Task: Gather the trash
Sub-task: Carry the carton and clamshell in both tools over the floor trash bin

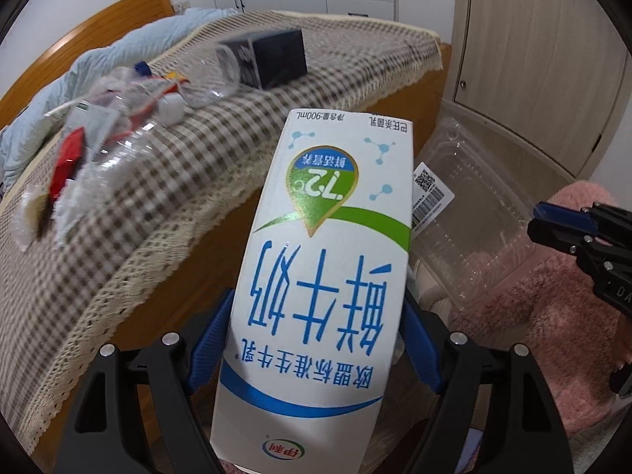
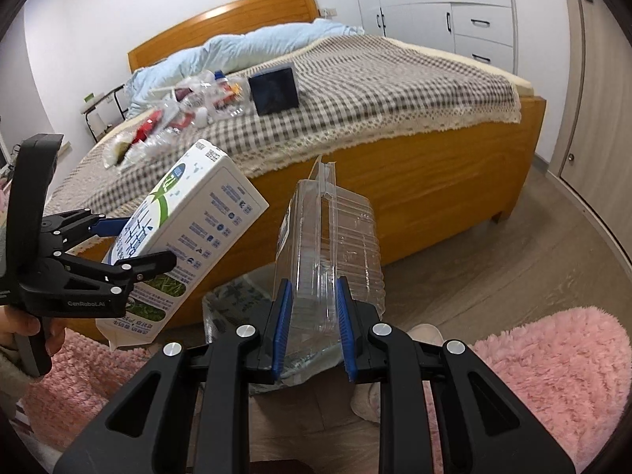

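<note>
Beside the wooden bed [image 2: 414, 181], just off its side board and above the floor, two pieces of trash are held up. A tall white milk carton [image 1: 316, 276], smooth printed card with blue characters and a green swoosh, sits tilted between the blue ribbed pads of the left hand-held gripper [image 1: 312, 339], whose jaws stand wide and press on its two sides; in the right wrist view the same carton [image 2: 189, 237] leans with its far end toward the bed. Next to it, on the side away from the headboard, a clear plastic clamshell box [image 2: 331, 245], thin, ribbed and glossy with a barcode label on one face, stands on edge in the right hand-held gripper [image 2: 312, 331], whose jaws are drawn narrow and clamp its folded walls. A hand [image 2: 23, 328] grips the left tool's handle. Below both items lies a crinkled translucent bag [image 2: 237, 296] on the wood-grain floor [image 2: 493, 260], flanked by a fluffy pink rug [image 2: 553, 363]. On the bed, a brown-and-cream checked cover [image 2: 375, 87] with a lace fringe carries a heap of clear bottles and wrappers [image 2: 185, 110] toward the headboard, and a dark blue box [image 2: 274, 89] just beside that heap. A pale blue quilt [image 2: 245, 47] is bunched at the headboard.
</note>
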The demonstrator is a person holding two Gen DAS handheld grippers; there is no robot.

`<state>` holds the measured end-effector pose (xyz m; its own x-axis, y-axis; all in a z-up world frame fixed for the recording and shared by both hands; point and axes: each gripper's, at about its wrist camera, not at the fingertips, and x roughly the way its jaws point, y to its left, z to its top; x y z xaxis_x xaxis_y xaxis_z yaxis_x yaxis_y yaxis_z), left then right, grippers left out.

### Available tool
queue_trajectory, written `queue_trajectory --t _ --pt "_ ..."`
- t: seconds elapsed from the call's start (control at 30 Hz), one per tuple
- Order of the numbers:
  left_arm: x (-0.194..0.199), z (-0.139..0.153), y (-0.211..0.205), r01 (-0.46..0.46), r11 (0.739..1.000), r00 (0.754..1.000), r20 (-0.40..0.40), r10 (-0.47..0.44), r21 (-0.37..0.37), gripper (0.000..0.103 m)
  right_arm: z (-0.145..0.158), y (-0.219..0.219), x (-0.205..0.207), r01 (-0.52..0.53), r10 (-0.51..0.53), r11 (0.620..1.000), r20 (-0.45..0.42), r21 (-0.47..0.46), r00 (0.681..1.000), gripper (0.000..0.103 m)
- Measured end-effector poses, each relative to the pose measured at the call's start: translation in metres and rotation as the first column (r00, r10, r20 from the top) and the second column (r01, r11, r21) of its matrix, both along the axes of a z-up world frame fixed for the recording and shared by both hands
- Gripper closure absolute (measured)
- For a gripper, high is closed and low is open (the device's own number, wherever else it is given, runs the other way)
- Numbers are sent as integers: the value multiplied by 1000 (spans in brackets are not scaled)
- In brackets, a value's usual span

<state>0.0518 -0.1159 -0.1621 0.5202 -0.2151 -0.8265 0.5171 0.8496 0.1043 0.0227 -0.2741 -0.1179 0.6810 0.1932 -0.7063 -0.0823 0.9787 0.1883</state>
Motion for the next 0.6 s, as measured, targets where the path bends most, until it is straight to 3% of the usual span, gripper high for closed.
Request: queue_trajectory --t 0.6 --pt "58 -120 -36 144 982 983 -128 -128 121 27 -57 -23 40 91 -93 996 -139 -25 986 80"
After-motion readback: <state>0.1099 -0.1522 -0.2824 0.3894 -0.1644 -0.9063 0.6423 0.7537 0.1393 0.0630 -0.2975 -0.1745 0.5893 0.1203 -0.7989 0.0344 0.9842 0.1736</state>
